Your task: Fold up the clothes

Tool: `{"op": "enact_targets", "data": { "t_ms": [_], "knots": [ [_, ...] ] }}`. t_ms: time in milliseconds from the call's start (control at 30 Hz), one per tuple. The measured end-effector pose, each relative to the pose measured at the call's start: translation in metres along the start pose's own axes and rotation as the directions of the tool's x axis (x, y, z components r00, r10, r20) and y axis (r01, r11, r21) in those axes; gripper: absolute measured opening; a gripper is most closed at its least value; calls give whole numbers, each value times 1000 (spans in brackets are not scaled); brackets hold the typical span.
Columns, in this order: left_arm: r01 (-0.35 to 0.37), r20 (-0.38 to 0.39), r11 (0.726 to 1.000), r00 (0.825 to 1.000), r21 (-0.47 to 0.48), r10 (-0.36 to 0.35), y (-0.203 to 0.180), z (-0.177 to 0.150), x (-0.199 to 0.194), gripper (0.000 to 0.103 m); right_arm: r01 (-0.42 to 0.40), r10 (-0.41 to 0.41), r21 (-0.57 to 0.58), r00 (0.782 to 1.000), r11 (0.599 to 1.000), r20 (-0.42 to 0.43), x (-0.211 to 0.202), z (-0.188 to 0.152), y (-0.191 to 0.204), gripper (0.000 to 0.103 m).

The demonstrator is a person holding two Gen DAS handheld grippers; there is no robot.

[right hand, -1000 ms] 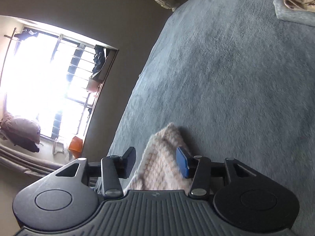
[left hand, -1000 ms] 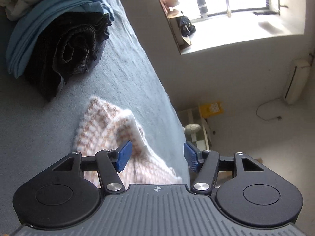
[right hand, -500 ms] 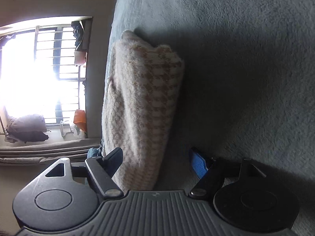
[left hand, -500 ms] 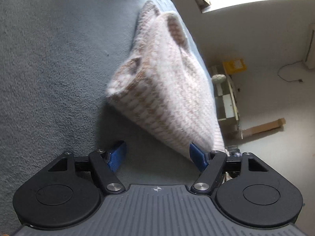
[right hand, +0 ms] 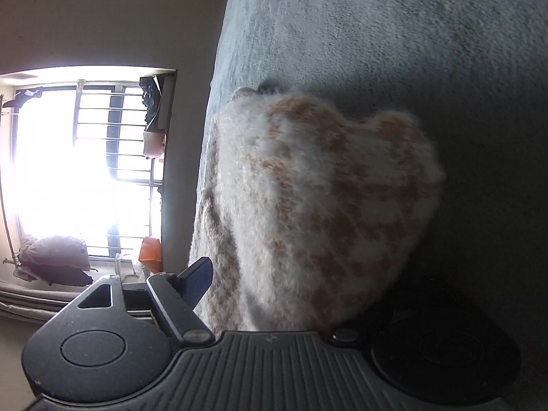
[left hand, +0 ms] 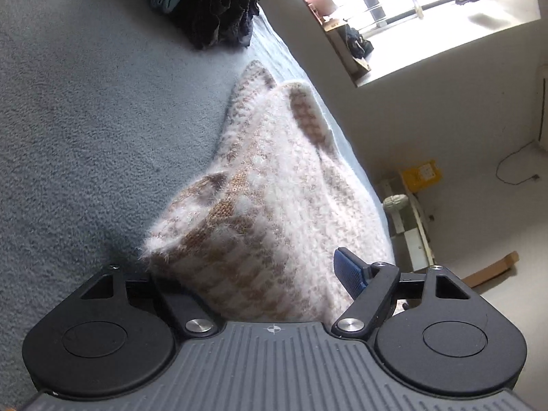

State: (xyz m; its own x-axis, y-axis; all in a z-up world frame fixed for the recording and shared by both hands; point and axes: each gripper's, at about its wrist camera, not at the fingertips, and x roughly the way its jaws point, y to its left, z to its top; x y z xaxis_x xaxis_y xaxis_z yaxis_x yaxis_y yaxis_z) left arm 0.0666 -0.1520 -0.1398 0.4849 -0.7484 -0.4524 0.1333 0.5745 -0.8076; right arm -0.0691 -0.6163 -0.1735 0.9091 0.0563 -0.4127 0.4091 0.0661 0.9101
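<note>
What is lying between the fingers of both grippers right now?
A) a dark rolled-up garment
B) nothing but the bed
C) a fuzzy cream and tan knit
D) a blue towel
C: the knit fills the gap between the fingers in both views, lying on the bed.

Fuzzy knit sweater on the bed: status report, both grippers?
Left gripper open, straddling the folded knit sweater. Right gripper open, likewise. Sweater on grey-blue blanket. Nothing in the way.
</note>
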Motion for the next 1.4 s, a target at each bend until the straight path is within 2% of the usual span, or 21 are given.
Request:
{"op": "enact_targets", "data": {
  "t_ms": [33, 67, 100, 167, 267, 367, 433, 567, 867, 1000, 1167, 1267, 1333, 1400],
  "knots": [
    [-11, 12, 1000, 1000, 6, 11, -2, -2, 0, 69, 12, -12, -16, 1000, 1000, 7, 3, 0, 4, 78],
    [-20, 19, 1000, 1000, 0, 20, -2, -1, 1, 55, 33, -33, -40, 999, 999, 20, 6, -1, 8, 73],
    [-29, 26, 1000, 999, -6, 29, -1, 0, 3, 46, 53, -52, -59, 998, 997, 31, 7, -3, 11, 70],
    [-31, 35, 999, 999, -10, 31, -2, 2, 2, 30, 94, -89, -96, 995, 991, 55, 10, -6, 16, 44],
    [-20, 46, 1000, 999, -5, 20, -3, 5, -4, 18, 109, -98, -146, 992, 983, 84, 6, -12, 22, 37],
    [-11, 58, 999, 998, 31, 9, -13, 6, -12, 12, 112, -91, -204, 990, 973, 109, 0, -20, 34, 33],
    [8, 54, 1000, 999, 27, -9, -17, 8, -17, 10, 104, -83, -207, 990, 973, 111, -8, -20, 40, 30],
    [47, 32, 998, 998, 38, -48, -23, 7, -30, 9, 88, -65, -214, 991, 973, 114, -22, -20, 51, 11],
    [76, 0, 995, 997, 69, -76, -28, -16, -68, 9, 82, -63, -205, 993, 975, 97, -66, -34, 49, 10],
    [96, -25, 992, 995, 80, -95, -23, -29, -106, 9, 81, -66, -186, 994, 979, 81, -97, -52, 42, 10],
    [101, -124, 982, 989, 159, -82, -18, -55, -155, 9, 95, -90, -165, 995, 982, 37, -150, -78, 26, 10],
    [83, -185, 982, 982, 171, -51, -9, -70, -183, 9, 95, -96, -141, 995, 985, -1, -184, -96, 12, 10],
    [70, -216, 983, 976, 168, -32, -3, -78, -194, 10, 100, -106, -140, 994, 985, -37, -204, -109, 0, 10],
    [44, -265, 981, 964, 187, 7, 6, -88, -195, 14, 140, -151, -141, 986, 980, -75, -212, -115, -11, 10]
  ]
}}
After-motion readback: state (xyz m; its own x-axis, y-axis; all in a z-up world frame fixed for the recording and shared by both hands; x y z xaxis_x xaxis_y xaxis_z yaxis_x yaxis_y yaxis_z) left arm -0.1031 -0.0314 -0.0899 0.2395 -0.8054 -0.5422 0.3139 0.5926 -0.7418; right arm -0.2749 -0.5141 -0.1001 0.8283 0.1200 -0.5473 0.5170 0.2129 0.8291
